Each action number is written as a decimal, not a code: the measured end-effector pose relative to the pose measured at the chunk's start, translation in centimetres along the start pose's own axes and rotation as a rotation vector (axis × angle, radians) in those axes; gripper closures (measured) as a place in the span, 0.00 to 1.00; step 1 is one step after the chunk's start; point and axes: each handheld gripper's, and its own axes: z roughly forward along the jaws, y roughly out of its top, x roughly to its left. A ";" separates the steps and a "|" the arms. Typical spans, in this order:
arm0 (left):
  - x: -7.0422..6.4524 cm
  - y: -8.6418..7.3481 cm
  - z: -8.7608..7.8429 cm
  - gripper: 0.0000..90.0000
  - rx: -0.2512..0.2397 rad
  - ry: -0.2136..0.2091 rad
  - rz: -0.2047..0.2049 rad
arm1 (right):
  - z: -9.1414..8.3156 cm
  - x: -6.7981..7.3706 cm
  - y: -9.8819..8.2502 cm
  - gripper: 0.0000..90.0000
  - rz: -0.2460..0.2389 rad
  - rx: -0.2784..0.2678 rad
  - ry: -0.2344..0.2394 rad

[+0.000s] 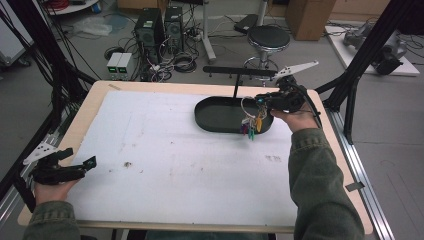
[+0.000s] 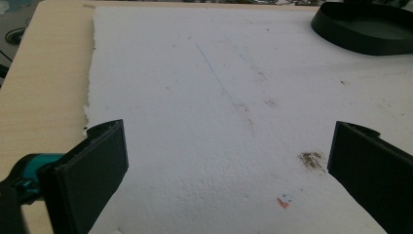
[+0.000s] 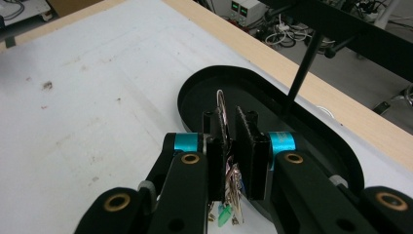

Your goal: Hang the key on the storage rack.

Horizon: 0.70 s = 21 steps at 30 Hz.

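Key bunch (image 1: 251, 124) clamped by its ring in right gripper (image 1: 263, 102) above black oval tray (image 1: 212, 119), apparently not yet hung on rack (image 1: 239, 71); left gripper (image 1: 87, 165) wide open, empty

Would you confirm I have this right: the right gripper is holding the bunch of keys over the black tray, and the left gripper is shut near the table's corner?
Not quite: the left gripper is open, its jaws standing wide apart in the left gripper view. The rest holds: the right gripper is shut on the bunch of keys over the black tray.
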 end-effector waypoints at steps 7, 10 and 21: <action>-0.1 0.0 0.1 0.02 0.000 0.000 0.000 | 0.7 -0.1 0.8 0.92 -0.003 -0.010 0.014; -0.1 0.0 0.1 0.02 0.000 0.000 -0.001 | 1.1 -0.3 1.2 0.92 -0.003 -0.002 0.010; 0.0 0.0 0.1 0.02 0.001 0.000 0.001 | 2.9 -0.6 2.9 0.92 -0.008 0.001 0.024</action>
